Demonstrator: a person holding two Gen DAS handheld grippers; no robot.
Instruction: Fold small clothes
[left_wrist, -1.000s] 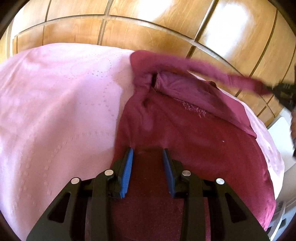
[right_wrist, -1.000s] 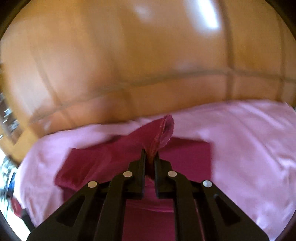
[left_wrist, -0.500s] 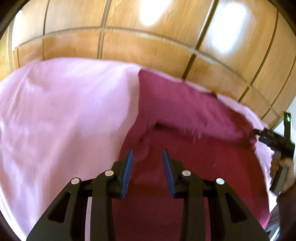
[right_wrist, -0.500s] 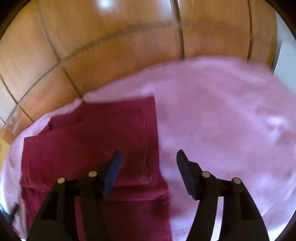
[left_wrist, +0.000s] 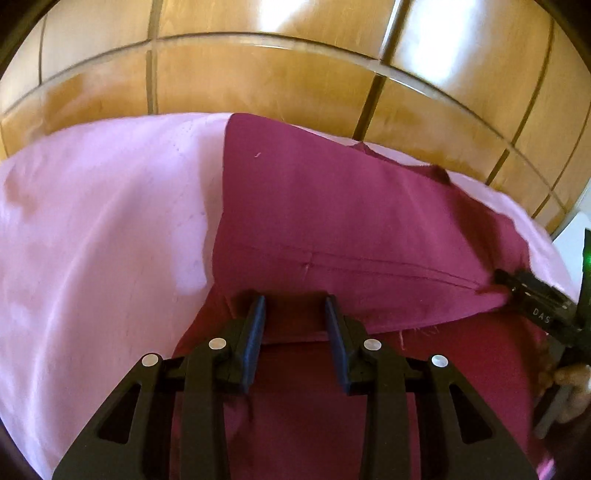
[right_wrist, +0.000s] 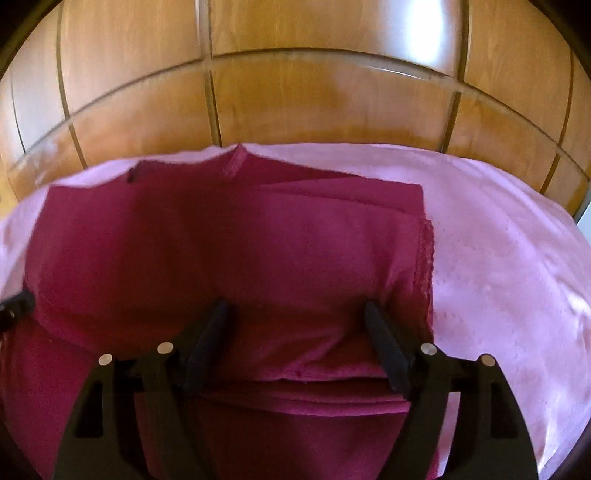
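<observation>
Fingers (right_wrist: 384, 343) of the right gripper (right_wrist: 295, 332) spread wide and opening further, poised over the folded top layer of the maroon garment (right_wrist: 229, 258), gripping nothing. Fingers (left_wrist: 255, 332) of the left gripper (left_wrist: 293, 328) parted to a narrower gap, fabric beneath and between them but no pinch visible; hovering or resting on the cloth, cannot tell which.

One garment only, lying on one pink bedsheet (left_wrist: 103, 229), close to its far edge before the wooden panelled wall (left_wrist: 266, 81). Folded into a rough rectangle with a flap doubled over on top. Long axis running side to side across both views, parallel to the wall. Straight folded edge to the left in the left wrist view, hemmed edge to the right in the right wrist view, just beside bare sheet (right_wrist: 498, 266). Lower layer reaching toward both cameras beneath the grippers.

Two grippers counted; right one (left_wrist: 535, 299) seen at the garment's right edge in the left wrist view, with part of a hand (left_wrist: 569, 384) behind it. No container anywhere in view.
</observation>
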